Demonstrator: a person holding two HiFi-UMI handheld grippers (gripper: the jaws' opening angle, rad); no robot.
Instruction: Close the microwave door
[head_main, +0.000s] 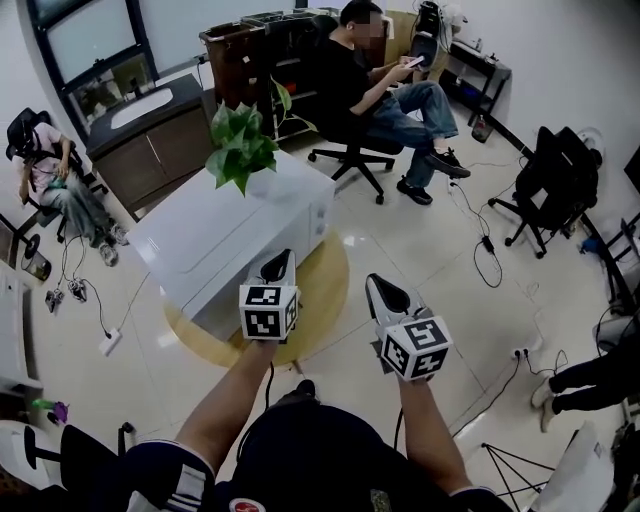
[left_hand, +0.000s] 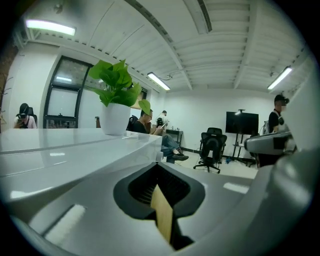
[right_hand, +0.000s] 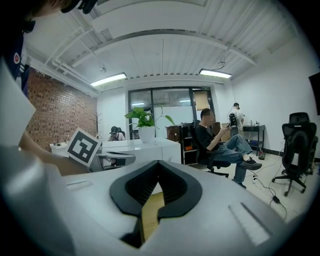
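Note:
A white microwave (head_main: 225, 240) stands on a round wooden table (head_main: 328, 290), with a potted green plant (head_main: 240, 145) on top. No door stands out from the box; its near face looks flush. My left gripper (head_main: 281, 258) hovers at the microwave's near right corner, jaws shut and empty. In the left gripper view the gripper (left_hand: 158, 166) looks along the microwave's glossy top (left_hand: 60, 147) toward the plant (left_hand: 116, 95). My right gripper (head_main: 376, 284) hangs right of the box, over the table's edge, also shut on nothing. The right gripper view shows the gripper (right_hand: 159, 164) and the microwave (right_hand: 150, 147).
A person sits in an office chair (head_main: 372, 95) beyond the table, another at the far left (head_main: 50, 170). A dark cabinet (head_main: 150, 140) stands behind, a black chair (head_main: 555, 175) at the right. Cables (head_main: 487, 250) and a power strip (head_main: 108, 343) lie on the floor.

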